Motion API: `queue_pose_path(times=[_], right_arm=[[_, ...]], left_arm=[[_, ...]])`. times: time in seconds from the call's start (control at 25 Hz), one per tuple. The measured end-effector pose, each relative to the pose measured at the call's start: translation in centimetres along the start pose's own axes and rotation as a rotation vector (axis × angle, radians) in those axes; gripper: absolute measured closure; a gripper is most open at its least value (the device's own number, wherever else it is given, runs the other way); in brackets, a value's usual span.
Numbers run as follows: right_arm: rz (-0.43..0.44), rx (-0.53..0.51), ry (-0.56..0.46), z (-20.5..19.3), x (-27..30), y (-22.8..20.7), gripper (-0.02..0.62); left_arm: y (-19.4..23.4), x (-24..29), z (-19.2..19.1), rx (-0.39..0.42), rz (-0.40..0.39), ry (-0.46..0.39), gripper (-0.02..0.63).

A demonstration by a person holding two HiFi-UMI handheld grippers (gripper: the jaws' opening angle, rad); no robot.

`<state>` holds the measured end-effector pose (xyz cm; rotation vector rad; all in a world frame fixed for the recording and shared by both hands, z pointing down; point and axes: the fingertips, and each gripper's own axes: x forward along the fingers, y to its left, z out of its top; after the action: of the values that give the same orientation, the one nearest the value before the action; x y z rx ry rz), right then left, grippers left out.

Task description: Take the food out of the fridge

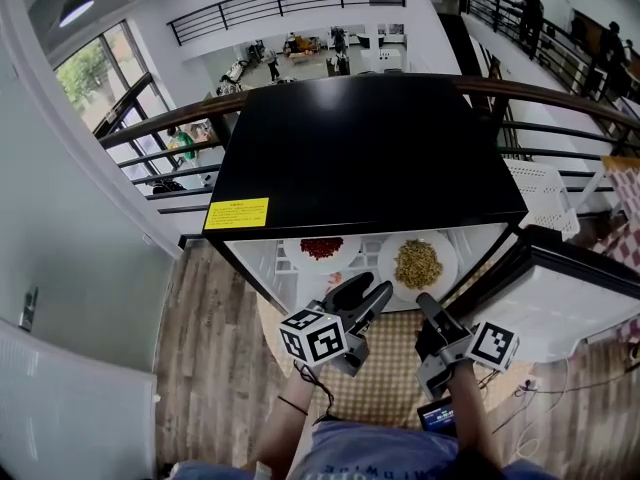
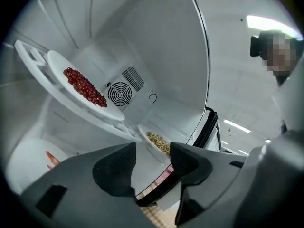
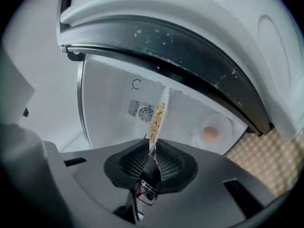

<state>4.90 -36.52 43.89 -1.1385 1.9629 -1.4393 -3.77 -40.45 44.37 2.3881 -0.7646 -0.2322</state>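
The black fridge stands with its door swung open to the right. On the upper shelf a white plate of red berries sits beside a white plate of yellowish grains. My right gripper is shut on the near rim of the grain plate, seen edge-on between its pads. At the fridge's mouth, my left gripper is open with nothing between its fingers. Lower down, a plate holds an orange piece, and red food lies at the lower left.
The door's dark seal arches close above my right gripper. A yellow checkered mat lies on the wooden floor in front of the fridge. A railing runs behind it, with a white perforated chair at the right.
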Motion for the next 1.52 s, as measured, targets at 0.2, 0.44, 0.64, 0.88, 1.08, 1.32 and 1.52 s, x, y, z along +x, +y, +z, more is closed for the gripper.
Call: queue_pose_path(times=[0.2, 0.44, 0.64, 0.88, 1.08, 1.32, 1.52], right_arm=[[-0.001, 0.003, 0.012, -0.1, -0.3, -0.2, 0.543], [-0.003, 0.001, 0.025, -0.2, -0.4, -0.2, 0.546], [0.004, 0.005, 0.058, -0.9, -1.0, -0.1, 0.555], [0.011, 0.006, 0.077, -1.3, -1.8, -0.4, 0.561], [0.038, -0.016, 0.092, -1.7, -1.6, 0.4, 0.554], [0.074, -0.031, 0.146, -3.3, -1.2, 1.4, 0.548], [0.072, -0.038, 0.19, -4.3, -1.1, 1.6, 0.545]], left_arm=[[-0.2, 1.1, -0.2, -0.041, -0.046, 0.017, 0.383], [-1.0, 1.5, -0.9, -0.059, -0.083, 0.064, 0.383], [-1.3, 2.3, -1.4, -0.026, -0.074, 0.083, 0.383], [-2.0, 2.2, -1.8, 0.054, -0.047, 0.083, 0.385], [-2.2, 1.1, -1.5, 0.089, 0.011, 0.047, 0.385], [-1.9, -1.0, -1.6, 0.081, 0.073, 0.013, 0.388], [-2.1, -2.6, -1.4, 0.08, 0.106, -0.026, 0.394]])
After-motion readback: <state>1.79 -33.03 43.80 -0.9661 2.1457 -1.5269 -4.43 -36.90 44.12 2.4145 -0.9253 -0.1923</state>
